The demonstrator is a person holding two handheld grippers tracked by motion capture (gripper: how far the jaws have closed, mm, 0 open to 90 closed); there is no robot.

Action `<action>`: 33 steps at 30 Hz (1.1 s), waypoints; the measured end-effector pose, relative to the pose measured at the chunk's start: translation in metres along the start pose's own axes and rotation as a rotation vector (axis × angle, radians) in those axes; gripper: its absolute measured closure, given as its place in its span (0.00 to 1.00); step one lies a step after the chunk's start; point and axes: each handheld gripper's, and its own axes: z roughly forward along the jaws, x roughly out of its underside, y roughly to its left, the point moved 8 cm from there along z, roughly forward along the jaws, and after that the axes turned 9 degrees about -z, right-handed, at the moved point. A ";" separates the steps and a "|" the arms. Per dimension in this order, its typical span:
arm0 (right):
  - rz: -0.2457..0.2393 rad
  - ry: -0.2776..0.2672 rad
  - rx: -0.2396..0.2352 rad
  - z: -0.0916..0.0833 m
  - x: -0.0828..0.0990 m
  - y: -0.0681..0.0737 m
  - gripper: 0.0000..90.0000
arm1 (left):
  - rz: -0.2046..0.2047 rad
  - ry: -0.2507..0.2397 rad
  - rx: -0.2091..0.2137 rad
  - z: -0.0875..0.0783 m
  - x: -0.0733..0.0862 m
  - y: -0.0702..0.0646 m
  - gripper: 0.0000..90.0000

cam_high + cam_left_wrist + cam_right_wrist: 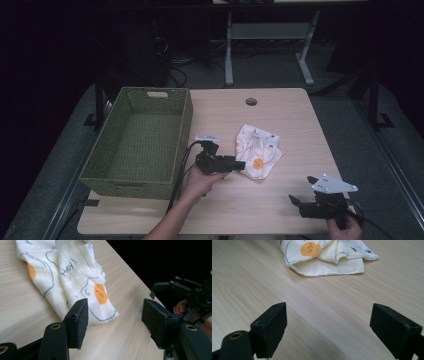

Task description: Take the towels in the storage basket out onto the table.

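Observation:
A crumpled white cloth (257, 150) printed with fried eggs and the word "Hey!" lies on the wooden table (280, 115), right of centre. My left gripper (241, 164) sits just left of the cloth's near edge and points toward it. In the left gripper view the left gripper (115, 320) is open, with bare table between the pads and the cloth (75, 277) just beyond the left jaw. My right gripper (301, 189) rests near the front right corner, open and apart from the cloth. The right gripper view looks past the open right gripper (328, 327) at the cloth (329, 260) farther off.
A green woven basket (185, 125) with nothing inside stands on the table's left side. A round cable hole (251, 101) sits near the far edge. The right gripper (180, 290) and a hand appear beyond the table edge in the left gripper view. Desk legs stand behind the table.

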 end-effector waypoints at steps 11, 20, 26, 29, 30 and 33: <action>-0.003 0.001 -0.002 0.000 0.000 0.001 0.15 | 0.040 0.009 -0.001 -0.011 0.016 -0.004 0.41; -0.001 0.003 -0.001 0.000 0.000 0.000 0.16 | 0.067 0.018 0.003 -0.017 0.031 -0.005 0.38; -0.006 0.003 -0.003 0.000 0.000 0.001 0.15 | 0.088 0.014 -0.008 -0.023 0.037 -0.007 0.37; -0.007 0.007 0.000 0.000 0.000 0.001 0.15 | 0.106 0.021 -0.011 -0.026 0.043 -0.010 0.37; -0.007 0.007 0.000 0.000 0.000 0.001 0.15 | 0.106 0.021 -0.011 -0.026 0.043 -0.010 0.37; -0.010 0.007 -0.001 0.000 -0.001 0.003 0.15 | 0.104 0.019 -0.009 -0.030 0.048 -0.011 0.36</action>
